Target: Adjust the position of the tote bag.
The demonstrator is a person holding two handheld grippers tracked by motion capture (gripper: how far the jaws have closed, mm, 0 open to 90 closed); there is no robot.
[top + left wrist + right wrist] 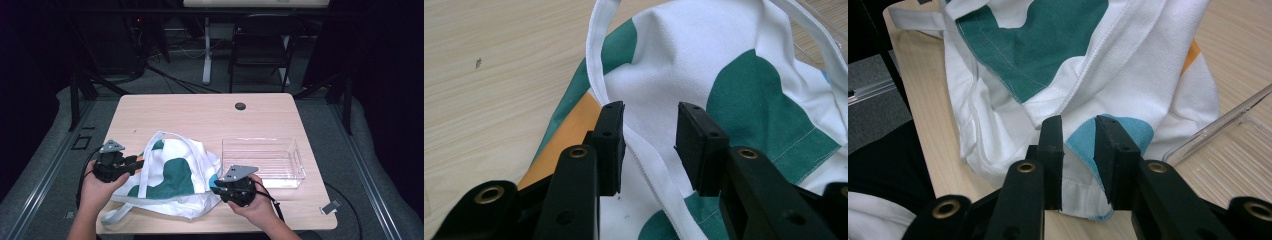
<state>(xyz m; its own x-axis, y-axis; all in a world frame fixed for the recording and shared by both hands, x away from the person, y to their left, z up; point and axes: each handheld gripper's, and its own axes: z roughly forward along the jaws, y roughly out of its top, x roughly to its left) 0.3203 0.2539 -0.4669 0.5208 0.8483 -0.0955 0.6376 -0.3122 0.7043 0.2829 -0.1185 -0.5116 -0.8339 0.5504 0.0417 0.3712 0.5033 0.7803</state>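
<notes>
A: We see the cloth bag lying crumpled on the near half of the worktop, white with green patches, an orange patch at its nine o'clock edge and a blue one at its four o'clock corner.

B: And one white strap loops over its top, while another trails out at seven o'clock toward the worktop's near edge.

A: Our left hand-held gripper sits at the bag's nine o'clock side. In the left gripper view its jaws stand apart, with the white strap running up between them. It lies against the left pad, and the right pad is clear of it.

B: Our right hand-held gripper is at the bag's four o'clock corner. In the right gripper view its jaws straddle the blue corner with cloth between them; a gap shows beside the pads, so we count them apart, not clamped.

A: Just beyond it, at the bag's three o'clock, we see the clear plastic tray, touching or nearly touching the cloth.

B: A small dark round plug sits at the worktop's twelve o'clock edge.
</notes>
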